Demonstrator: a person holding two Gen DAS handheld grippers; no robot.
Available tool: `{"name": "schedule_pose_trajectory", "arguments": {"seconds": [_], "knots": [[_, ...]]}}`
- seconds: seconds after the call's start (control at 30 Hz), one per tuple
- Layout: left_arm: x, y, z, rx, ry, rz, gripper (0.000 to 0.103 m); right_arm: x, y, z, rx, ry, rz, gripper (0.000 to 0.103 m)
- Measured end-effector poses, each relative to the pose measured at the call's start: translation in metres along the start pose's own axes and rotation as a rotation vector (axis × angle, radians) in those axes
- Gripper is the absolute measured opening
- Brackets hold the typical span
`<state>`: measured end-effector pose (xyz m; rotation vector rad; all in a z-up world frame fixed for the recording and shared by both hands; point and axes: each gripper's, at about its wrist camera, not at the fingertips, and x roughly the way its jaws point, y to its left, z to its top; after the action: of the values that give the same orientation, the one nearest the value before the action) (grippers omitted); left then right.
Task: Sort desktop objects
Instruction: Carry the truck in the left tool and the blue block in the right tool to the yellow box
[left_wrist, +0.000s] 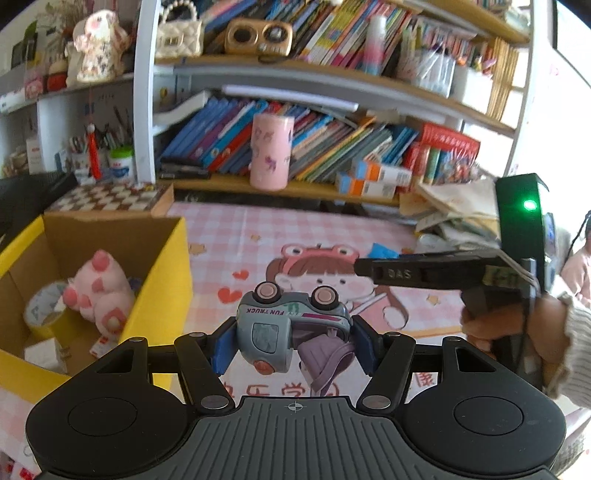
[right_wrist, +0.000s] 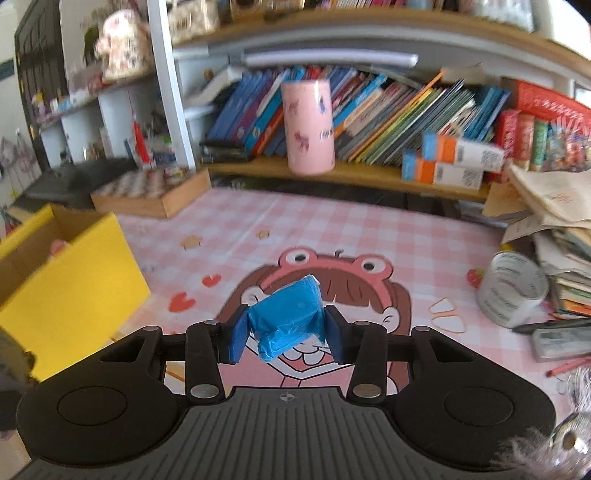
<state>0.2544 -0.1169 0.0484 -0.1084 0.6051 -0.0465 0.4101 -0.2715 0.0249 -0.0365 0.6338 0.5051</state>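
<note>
Two objects are in hand at once: the left gripper (left_wrist: 293, 341) is clamped on a toy truck (left_wrist: 291, 325), upside down with its wheels up, and the right gripper (right_wrist: 284, 334) is pinched narrow on a crumpled blue packet (right_wrist: 286, 315); both look to be clear above the pink checked mat (right_wrist: 369, 229). The likely drop point is the yellow box (left_wrist: 162, 295), which sits to the left and already holds a pink plush (left_wrist: 98, 288) and a tape roll (left_wrist: 44, 306). To do this well, carry each load over the near wall before releasing, one hand at a time, since the grippers travel close together. Open mat lies ahead; a paper stack (right_wrist: 554, 206) and a tin (right_wrist: 513, 291) crowd the right.
</note>
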Motion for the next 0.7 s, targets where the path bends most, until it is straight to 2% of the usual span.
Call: {"name": "schedule_pose_trajectory", "arguments": {"seconds": [0.13,0.37,0.7], "knots": [[-0.011,0.003,-0.003,0.01,-0.024,-0.015,0.063,-0.029,0.007,-0.002,0.021,-0.031,-0.002,0.039],[-0.031,0.017,-0.012,0.022,-0.03,-0.053,0.063,-0.069,0.022,-0.018,0.124,-0.024,-0.012,0.039],[-0.051,0.043,-0.026,0.026,-0.03,-0.103,0.063,-0.098,0.072,-0.051,0.117,0.022,-0.024,0.039]]}}
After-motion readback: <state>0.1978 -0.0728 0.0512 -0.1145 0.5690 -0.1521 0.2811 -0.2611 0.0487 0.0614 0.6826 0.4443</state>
